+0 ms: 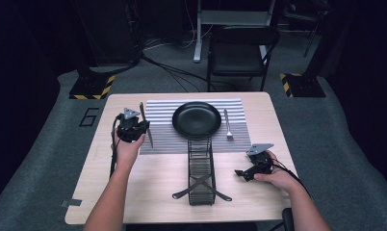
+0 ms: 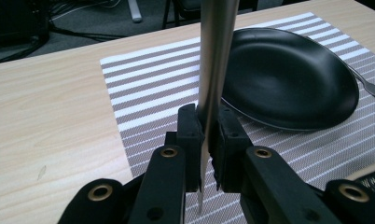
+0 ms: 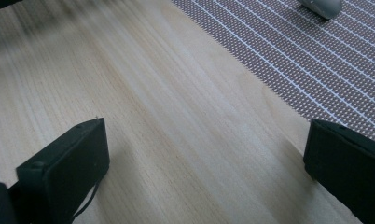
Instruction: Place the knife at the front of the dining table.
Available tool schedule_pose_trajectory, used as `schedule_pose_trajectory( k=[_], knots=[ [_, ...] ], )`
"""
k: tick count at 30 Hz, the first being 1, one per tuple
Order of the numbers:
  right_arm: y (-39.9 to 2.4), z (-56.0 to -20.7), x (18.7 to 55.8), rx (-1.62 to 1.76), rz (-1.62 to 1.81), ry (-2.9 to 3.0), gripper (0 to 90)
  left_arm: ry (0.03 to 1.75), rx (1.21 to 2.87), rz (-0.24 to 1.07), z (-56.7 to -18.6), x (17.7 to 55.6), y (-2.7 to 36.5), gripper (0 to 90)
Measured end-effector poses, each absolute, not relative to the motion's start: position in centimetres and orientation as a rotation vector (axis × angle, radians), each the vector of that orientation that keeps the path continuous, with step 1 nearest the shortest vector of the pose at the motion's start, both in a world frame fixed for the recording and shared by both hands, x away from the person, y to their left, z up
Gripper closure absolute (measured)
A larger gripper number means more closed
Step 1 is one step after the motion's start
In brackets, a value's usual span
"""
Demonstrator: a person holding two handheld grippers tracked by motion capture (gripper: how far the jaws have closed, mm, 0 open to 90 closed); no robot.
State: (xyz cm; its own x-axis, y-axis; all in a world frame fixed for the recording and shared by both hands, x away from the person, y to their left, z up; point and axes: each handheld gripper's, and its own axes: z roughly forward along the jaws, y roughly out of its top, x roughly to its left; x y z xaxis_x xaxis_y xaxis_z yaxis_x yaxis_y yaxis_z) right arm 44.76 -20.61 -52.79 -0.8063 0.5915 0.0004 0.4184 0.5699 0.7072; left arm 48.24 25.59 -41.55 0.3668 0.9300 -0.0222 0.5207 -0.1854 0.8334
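Note:
My left gripper [image 1: 136,126] is shut on a silver table knife [image 1: 146,126] over the left edge of the striped placemat [image 1: 162,137]. In the left gripper view, the knife [image 2: 216,51] rises steeply from between the pads of the left gripper [image 2: 206,123], just left of the black plate [image 2: 288,79]. The plate [image 1: 196,119] sits mid-mat, and a fork [image 1: 227,124] lies to its right. My right gripper [image 1: 243,173] rests low at the table's right front. Its jaws stand wide apart, the right gripper [image 3: 206,140] open over bare wood with nothing between them.
A black wire caddy [image 1: 201,173] stands lengthwise at the table's middle front, between my two hands. A rounded silver tip [image 3: 322,5] lies on the mat [image 3: 316,56] ahead of the right gripper. A folding chair [image 1: 239,53] stands beyond the table's far edge.

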Motion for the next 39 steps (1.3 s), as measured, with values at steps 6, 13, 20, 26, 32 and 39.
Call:
schedule_pose_trajectory(
  k=[6,13,20,26,32,39],
  knots=[
    [-20.6,-52.8,44.8,0.841,1.064,2.567,0.0,1.278,1.825,0.662,-41.8,49.3,25.3,82.5],
    [-20.6,-52.8,44.8,0.841,1.064,2.567,0.0,1.278,1.820,0.682,-42.3,50.7,24.3,82.6],
    [-20.6,-52.8,44.8,0.842,1.064,2.567,0.0,1.304,1.798,0.664,-43.0,52.4,24.1,82.7],
    [-20.6,-52.8,44.8,0.839,1.066,2.570,0.0,1.327,1.741,0.630,-43.9,53.5,23.8,82.7],
    [-20.6,-52.8,44.8,0.837,1.067,2.571,0.0,1.351,1.712,0.631,-44.8,54.8,23.1,82.7],
    [-20.7,-52.8,44.8,0.835,1.068,2.572,0.0,1.414,1.677,0.626,-45.4,55.5,22.8,82.7]
  ],
)
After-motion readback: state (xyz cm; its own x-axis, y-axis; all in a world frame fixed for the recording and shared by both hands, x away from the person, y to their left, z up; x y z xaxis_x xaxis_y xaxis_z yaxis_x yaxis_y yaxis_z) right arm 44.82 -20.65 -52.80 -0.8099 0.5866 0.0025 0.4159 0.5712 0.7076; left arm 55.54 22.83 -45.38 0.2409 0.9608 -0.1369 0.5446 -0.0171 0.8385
